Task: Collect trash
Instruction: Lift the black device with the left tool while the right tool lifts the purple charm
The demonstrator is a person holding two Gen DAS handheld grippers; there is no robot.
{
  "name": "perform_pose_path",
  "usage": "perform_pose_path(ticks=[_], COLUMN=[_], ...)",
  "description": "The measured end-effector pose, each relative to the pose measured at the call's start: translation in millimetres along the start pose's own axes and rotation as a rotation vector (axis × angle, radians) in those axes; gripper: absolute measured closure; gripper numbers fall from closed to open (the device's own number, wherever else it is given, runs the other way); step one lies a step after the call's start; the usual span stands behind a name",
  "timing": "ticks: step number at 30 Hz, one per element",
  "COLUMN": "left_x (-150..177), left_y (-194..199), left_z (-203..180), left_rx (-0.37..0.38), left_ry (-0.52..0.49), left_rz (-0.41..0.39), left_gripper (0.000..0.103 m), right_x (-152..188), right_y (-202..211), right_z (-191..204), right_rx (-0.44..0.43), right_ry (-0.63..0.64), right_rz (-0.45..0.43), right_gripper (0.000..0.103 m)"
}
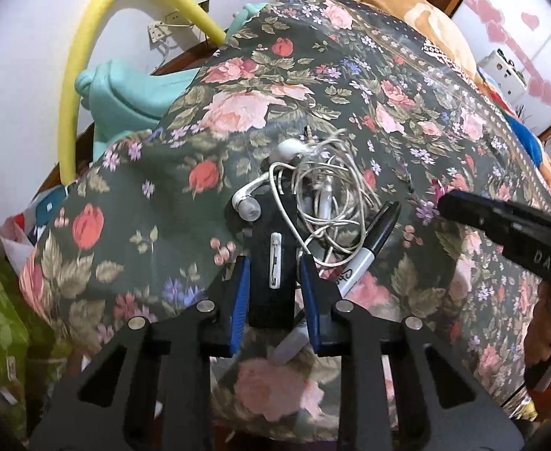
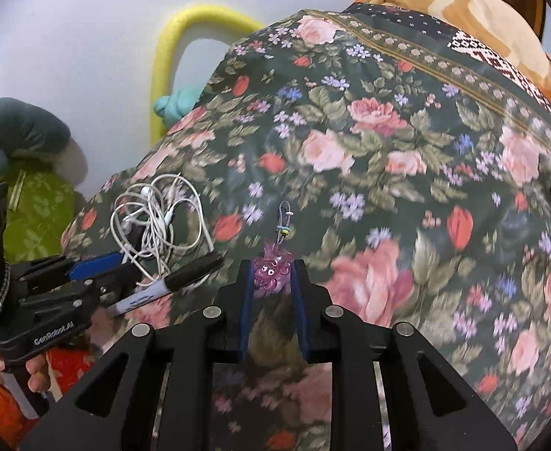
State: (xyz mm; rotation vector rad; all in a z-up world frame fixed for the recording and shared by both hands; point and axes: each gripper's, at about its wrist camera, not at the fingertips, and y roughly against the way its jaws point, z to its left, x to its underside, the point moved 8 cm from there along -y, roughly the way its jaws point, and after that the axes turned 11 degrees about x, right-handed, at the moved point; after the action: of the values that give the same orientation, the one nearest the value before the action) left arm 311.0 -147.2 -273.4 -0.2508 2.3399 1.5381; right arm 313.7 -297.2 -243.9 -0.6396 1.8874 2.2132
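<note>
Floral bedspread (image 1: 313, 86), dark green with pink roses, covering the whole surface. Yellow foam tube (image 1: 87, 49), arched against the white wall (image 1: 23, 37) at far left. Teal cloth bundle (image 1: 125, 86) beside it. Wall sockets (image 1: 159, 30) behind. Orange-tan blanket (image 2: 463, 3) at far right. Green leaf-print fabric (image 2: 38, 210) at near left.

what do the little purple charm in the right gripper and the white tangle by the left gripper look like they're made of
Purple charm: looks like translucent, glossy plastic, since light passes through its body; painted eyes; a thin cord with small beads on top.
White tangle, the earphones: thin cable with a smooth rubbery-looking coat, somewhat greyed; the earbuds look like hard glossy white plastic. Neither material is certain from looks alone.
</note>
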Motion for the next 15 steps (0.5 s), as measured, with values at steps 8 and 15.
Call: perform_pose_path(ticks=[8, 15], left_x=[14, 36], left_y=[22, 19], left_z=[-13, -8], left_rx=[-0.007, -0.006], left_ry=[0.003, 0.05], left_rz=[-0.02, 0.039], left_gripper=[0.077, 0.077], right_x=[6, 9], right_y=[27, 37], right_z=[5, 13], right_rx=[-0.008, 0.001], right_ry=[-0.005, 0.013], right_rz=[-0.028, -0.049], right_gripper=[0.085, 0.085])
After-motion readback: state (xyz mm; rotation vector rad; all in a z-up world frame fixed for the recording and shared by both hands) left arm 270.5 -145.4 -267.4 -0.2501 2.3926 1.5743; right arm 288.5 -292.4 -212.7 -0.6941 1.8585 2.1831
